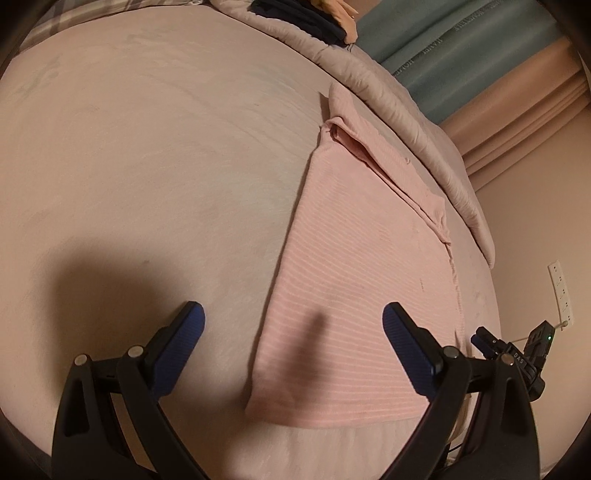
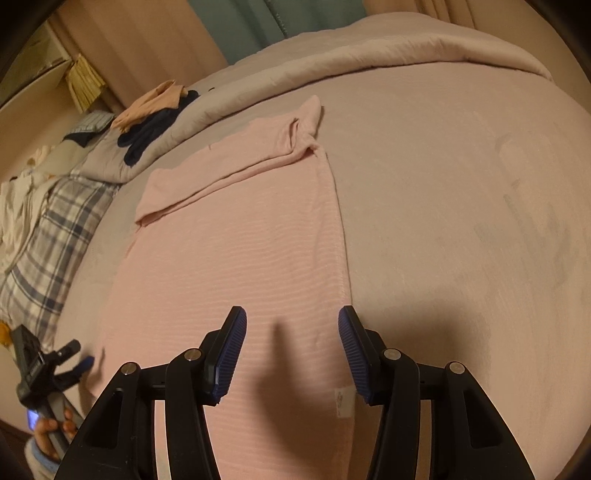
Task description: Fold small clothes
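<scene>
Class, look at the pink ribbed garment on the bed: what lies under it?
The pink garment lies flat on the pale bedsheet, which shows around its edges. Whatever sits beneath its middle is covered and cannot be seen.

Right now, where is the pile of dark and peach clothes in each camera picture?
Left wrist: pile of dark and peach clothes at top edge, right of centre.
Right wrist: the pile at upper left.
Shared landmark: the folded-back quilt beneath it, beyond the pink garment.

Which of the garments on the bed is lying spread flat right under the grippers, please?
The pink ribbed top. It lies flat with its sleeve folded over, while the dark garment and the peach one sit bunched on the quilt.
</scene>
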Demonstrator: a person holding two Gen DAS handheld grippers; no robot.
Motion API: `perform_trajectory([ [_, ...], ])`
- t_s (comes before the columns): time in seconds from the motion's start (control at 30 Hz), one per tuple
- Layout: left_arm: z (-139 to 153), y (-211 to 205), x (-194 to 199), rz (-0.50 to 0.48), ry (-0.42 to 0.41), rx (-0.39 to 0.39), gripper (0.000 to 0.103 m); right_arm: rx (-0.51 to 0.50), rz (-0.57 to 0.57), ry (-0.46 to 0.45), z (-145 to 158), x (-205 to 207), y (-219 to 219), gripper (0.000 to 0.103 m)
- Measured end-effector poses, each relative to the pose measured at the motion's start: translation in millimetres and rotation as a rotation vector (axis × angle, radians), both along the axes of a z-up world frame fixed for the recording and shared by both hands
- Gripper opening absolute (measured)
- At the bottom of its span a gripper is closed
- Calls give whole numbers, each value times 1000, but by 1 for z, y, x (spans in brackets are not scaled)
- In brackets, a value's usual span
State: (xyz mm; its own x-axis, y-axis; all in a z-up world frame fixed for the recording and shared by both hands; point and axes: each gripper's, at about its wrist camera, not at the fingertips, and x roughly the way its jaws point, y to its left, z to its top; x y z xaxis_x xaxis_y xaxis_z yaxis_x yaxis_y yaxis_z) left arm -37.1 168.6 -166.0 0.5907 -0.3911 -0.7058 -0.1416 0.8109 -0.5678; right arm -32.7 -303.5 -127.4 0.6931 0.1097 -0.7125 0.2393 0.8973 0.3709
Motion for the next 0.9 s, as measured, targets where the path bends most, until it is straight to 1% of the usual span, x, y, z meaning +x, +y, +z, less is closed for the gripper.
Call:
perform_trajectory([
  [0.1, 1, 7, -3, 10, -2, -21, 97, 5, 5, -1, 0, -3, -2, 52],
  [0.3, 2, 20, -11, 15, 0, -80, 97, 63, 7, 5, -4, -13, -10, 52],
  [0.47, 1, 23, -12, 1, 11, -96, 98, 116, 31, 14, -9, -19, -12, 52],
  [0.63, 4, 29, -13, 17, 3, -93, 98, 123, 43, 30, -12, -23, -11, 52],
  [0.77, 1, 33, -14, 25, 7, -100, 98, 125, 37, 41, -12, -28, -17, 52],
  [0.9, -1, 30, -11, 9, 15, -106, 100, 149, 35, 58, -17, -30, -22, 52],
])
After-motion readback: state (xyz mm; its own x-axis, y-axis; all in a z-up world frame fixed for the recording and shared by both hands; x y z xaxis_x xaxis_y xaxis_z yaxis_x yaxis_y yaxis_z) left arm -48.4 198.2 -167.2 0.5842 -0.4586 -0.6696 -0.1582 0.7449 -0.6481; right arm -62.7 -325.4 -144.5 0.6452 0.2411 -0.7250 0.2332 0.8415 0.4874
